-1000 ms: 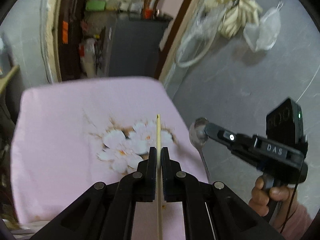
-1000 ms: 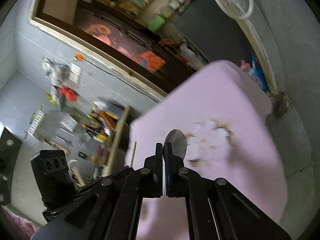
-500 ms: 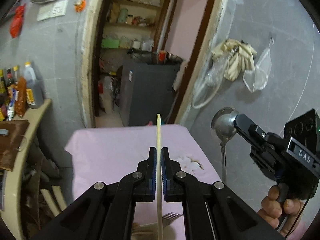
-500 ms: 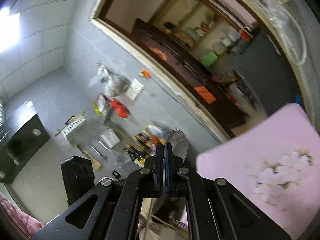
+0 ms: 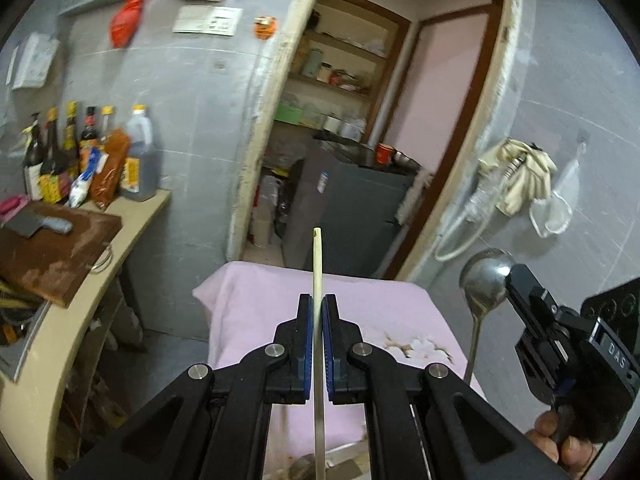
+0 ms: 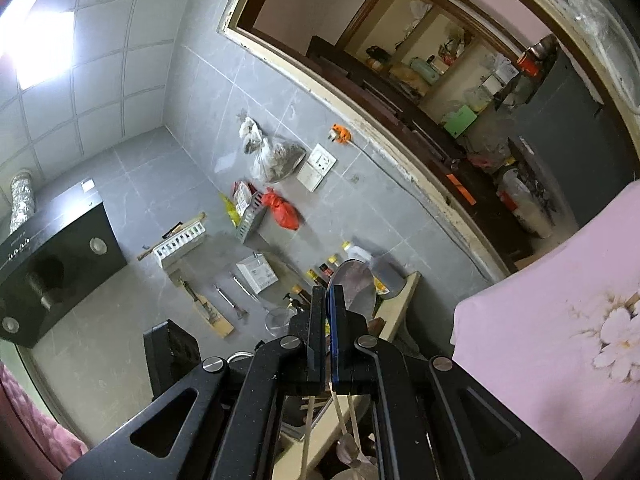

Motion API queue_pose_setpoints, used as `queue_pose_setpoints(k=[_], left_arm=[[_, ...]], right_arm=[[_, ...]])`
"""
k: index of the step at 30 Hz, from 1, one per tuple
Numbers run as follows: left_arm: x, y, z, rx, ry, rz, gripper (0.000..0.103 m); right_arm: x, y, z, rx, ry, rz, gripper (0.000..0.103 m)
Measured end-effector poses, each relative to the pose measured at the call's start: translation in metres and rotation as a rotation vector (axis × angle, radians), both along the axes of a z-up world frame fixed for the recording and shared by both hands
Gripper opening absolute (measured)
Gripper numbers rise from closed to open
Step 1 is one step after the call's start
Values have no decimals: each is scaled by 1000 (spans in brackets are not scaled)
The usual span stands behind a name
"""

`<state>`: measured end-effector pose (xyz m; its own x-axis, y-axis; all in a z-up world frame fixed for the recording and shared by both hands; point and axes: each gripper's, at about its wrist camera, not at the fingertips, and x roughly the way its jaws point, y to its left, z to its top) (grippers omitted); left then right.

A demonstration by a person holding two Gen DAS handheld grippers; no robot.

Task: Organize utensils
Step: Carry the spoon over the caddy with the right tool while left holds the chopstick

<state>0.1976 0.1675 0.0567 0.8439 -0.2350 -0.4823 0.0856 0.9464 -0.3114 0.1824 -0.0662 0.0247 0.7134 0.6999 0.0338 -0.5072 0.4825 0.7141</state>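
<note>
My left gripper [image 5: 319, 300] is shut on a pale wooden chopstick [image 5: 317, 264] that stands upright between its blue pads, its tip poking above the fingers. At the right of the left wrist view, my right gripper [image 5: 510, 276] pinches a metal spoon [image 5: 482, 276] by the bowl, handle hanging down. In the right wrist view the right gripper [image 6: 329, 292] is shut on the spoon [image 6: 356, 284], whose bowl rises just past the fingertips. More utensils [image 6: 352, 440] lie below it, partly hidden by the fingers.
A table under a pink flowered cloth [image 5: 360, 312] lies ahead, also at the right [image 6: 560, 340] of the right wrist view. On the left a counter [image 5: 120, 240] carries a cutting board with a cleaver [image 5: 40, 224] and sauce bottles [image 5: 80, 152]. Behind is a doorway [image 5: 360, 120].
Both grippers have lifted up and back from the pink cloth, each keeping its utensil. The views swung from the tabletop up to the walls, counter and doorway.
</note>
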Motion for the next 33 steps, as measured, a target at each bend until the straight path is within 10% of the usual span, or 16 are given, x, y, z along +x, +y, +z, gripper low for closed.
queue_pose_setpoints(k=[9, 33], left_arm=[[-15, 7, -39, -34, -80, 122, 5], [-48, -43, -63, 168, -164, 129, 5]], right_arm=[[-5, 10, -46, -8, 49, 15, 2], [-18, 2, -77, -5, 33, 45, 2]])
